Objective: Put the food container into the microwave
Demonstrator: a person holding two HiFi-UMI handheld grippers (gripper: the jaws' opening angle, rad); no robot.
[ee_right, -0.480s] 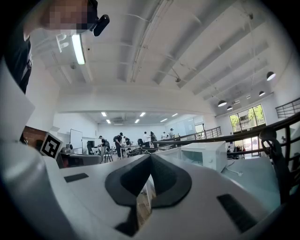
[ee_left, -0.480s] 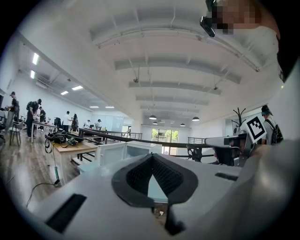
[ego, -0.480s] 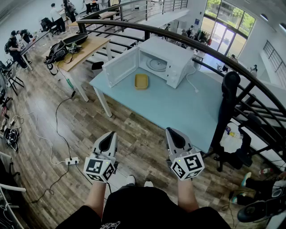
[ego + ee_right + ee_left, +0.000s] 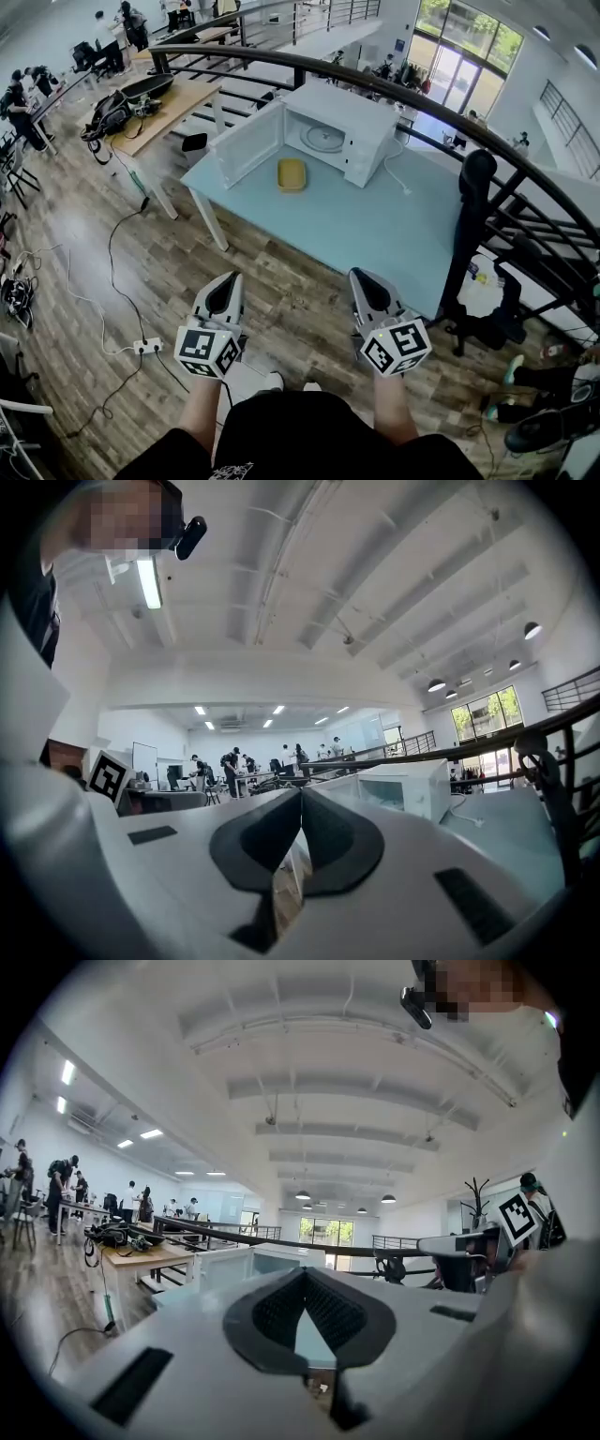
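A yellow food container [image 4: 292, 173] lies on the light blue table [image 4: 375, 225], just in front of the white microwave [image 4: 347, 131], whose door [image 4: 247, 142] stands swung open to the left. Both grippers are held close to my body, well short of the table and over the wooden floor. My left gripper [image 4: 226, 286] is shut and holds nothing, its tips [image 4: 305, 1275] meeting. To its right, my right gripper [image 4: 364, 279] is shut too, tips [image 4: 301, 793] together, empty. The microwave [image 4: 403, 787] shows far off in the right gripper view.
A dark curved railing [image 4: 441, 112] runs behind and right of the table, with a black post [image 4: 473, 202] at the table's right edge. Cables and a power strip [image 4: 145, 346] lie on the floor at left. A wooden desk [image 4: 164, 108] with bags stands far left.
The view has shifted slightly toward the table. Both grippers stay shut and in the same place relative to my body.
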